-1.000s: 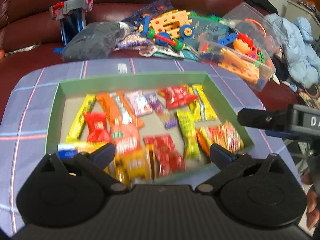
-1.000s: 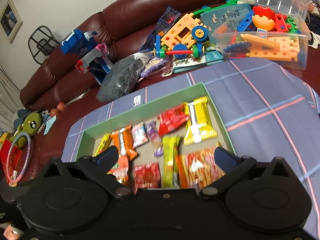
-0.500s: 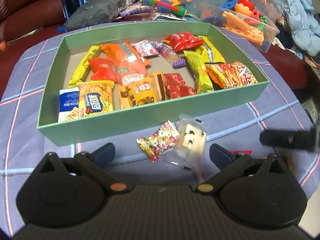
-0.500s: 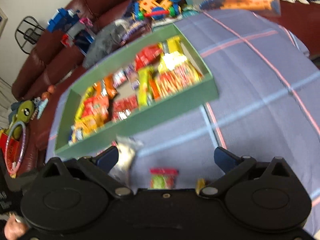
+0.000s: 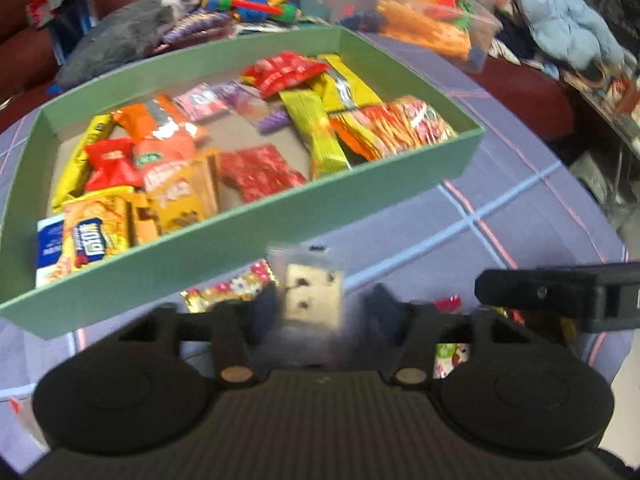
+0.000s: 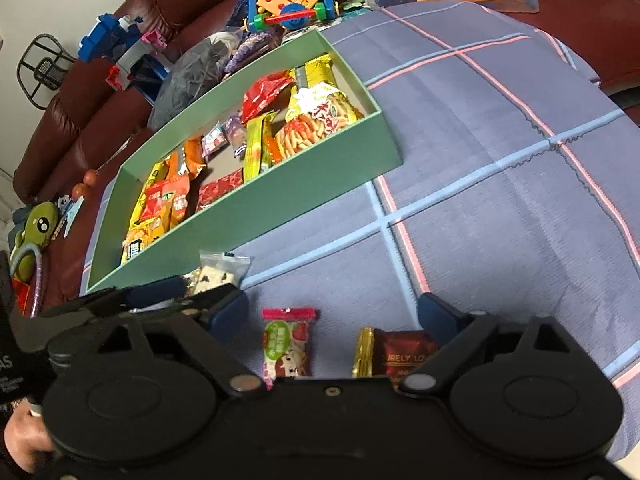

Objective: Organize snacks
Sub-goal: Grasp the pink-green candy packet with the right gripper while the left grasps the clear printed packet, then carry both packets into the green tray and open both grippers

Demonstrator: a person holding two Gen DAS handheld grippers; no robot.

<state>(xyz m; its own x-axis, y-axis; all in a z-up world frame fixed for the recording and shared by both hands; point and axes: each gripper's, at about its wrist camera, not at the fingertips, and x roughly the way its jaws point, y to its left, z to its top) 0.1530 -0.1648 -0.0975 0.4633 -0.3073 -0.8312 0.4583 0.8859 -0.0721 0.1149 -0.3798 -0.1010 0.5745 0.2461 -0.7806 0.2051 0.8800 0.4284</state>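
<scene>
The worktop (image 6: 500, 168), draped in a purple-blue cloth with pink and pale-blue lines, stands against a dark red sofa (image 6: 96, 120) strewn with toys. A green box (image 5: 256, 220) sits on the cloth, filled with snack packets in red, yellow and orange. The left claw (image 5: 316, 304) has its fingers drawn in around a clear packet with a white chocolate-chip piece (image 5: 312, 292), which lies just in front of the box's near wall; motion blur hides whether the pads are pressing it. The right claw (image 6: 334, 312) is spread wide above the cloth, holding nothing. Between its fingers lie a small pink-and-green sweet packet (image 6: 286, 340) and a dark red bar with gold edge (image 6: 396, 354), near each other but apart
</scene>
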